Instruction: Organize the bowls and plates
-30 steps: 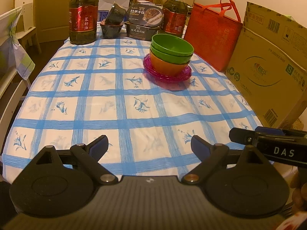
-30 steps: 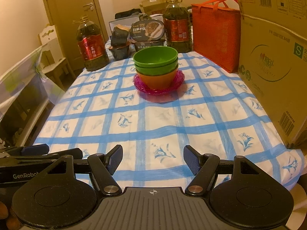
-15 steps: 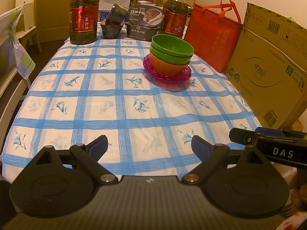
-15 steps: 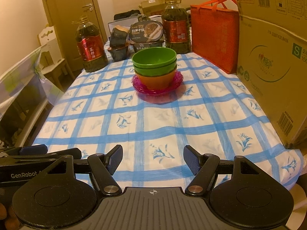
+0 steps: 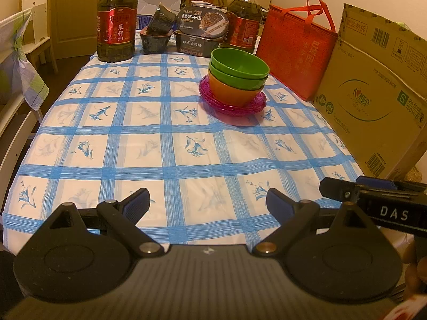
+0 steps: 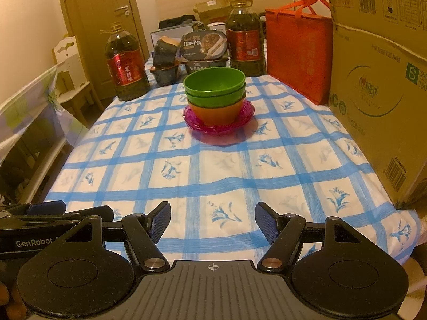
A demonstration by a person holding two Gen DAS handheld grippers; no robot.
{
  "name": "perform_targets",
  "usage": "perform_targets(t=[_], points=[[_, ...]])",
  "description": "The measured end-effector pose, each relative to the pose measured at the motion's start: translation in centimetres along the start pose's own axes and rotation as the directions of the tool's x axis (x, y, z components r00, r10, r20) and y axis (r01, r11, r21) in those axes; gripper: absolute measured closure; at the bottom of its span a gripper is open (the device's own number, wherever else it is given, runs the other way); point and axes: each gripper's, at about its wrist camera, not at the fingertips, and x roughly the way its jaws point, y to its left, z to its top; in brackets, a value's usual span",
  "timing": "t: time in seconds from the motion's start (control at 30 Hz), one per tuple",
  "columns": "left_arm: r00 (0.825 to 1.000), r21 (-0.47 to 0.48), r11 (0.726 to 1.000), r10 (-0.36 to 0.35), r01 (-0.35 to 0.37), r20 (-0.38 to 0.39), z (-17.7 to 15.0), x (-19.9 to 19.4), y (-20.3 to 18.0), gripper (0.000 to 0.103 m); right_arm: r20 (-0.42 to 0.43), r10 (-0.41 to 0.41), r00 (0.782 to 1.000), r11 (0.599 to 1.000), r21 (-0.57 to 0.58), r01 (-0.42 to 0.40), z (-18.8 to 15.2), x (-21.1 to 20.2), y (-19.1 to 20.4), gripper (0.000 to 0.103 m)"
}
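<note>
Two green bowls sit nested in an orange bowl, all stacked on pink plates at the far middle of the checked table. My left gripper is open and empty over the table's near edge. My right gripper is open and empty, also at the near edge, far from the stack. The right gripper shows at the left wrist view's right edge.
Two oil bottles, food boxes and a dark cup line the far edge. A red bag and a large cardboard box stand along the right. A chair is at the left.
Both grippers have shifted only slightly; the right wrist view has crept a little closer to the stack. Nothing was grasped or released.
</note>
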Motion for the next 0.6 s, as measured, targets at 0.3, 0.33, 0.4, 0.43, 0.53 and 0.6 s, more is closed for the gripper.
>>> perform_targets(t=[0.3,0.33,0.4,0.43,0.53,0.6], points=[[1.000,-0.003,1.000,0.003,-0.003,0.001,0.02,-0.07,0.00,0.010,0.006,0.000,1.000,1.000,-0.006,0.000,0.31,-0.10,-0.08,0.033],[1.000,-0.003,1.000,0.004,-0.004,0.002,0.02,-0.08,-0.01,0.010,0.006,0.000,1.000,1.000,-0.005,0.000,0.30,-0.10,-0.07,0.033],[1.000,-0.003,1.000,0.004,-0.004,0.001,0.05,-0.09,0.07,0.010,0.005,-0.001,1.000,1.000,-0.005,0.001,0.28,-0.10,-0.05,0.033],[1.000,-0.003,1.000,0.004,-0.004,0.001,0.04,-0.09,0.07,0.010,0.005,-0.001,1.000,1.000,-0.006,0.001,0.30,-0.07,-0.07,0.033],[1.000,-0.003,1.000,0.004,-0.004,0.002,0.04,-0.09,0.07,0.010,0.004,-0.001,1.000,1.000,-0.005,0.001,0.33,-0.06,-0.11,0.033],[1.000,-0.004,1.000,0.005,-0.005,0.002,0.08,-0.09,0.11,0.010,0.005,-0.002,1.000,1.000,-0.007,0.002,0.32,-0.04,-0.10,0.033]])
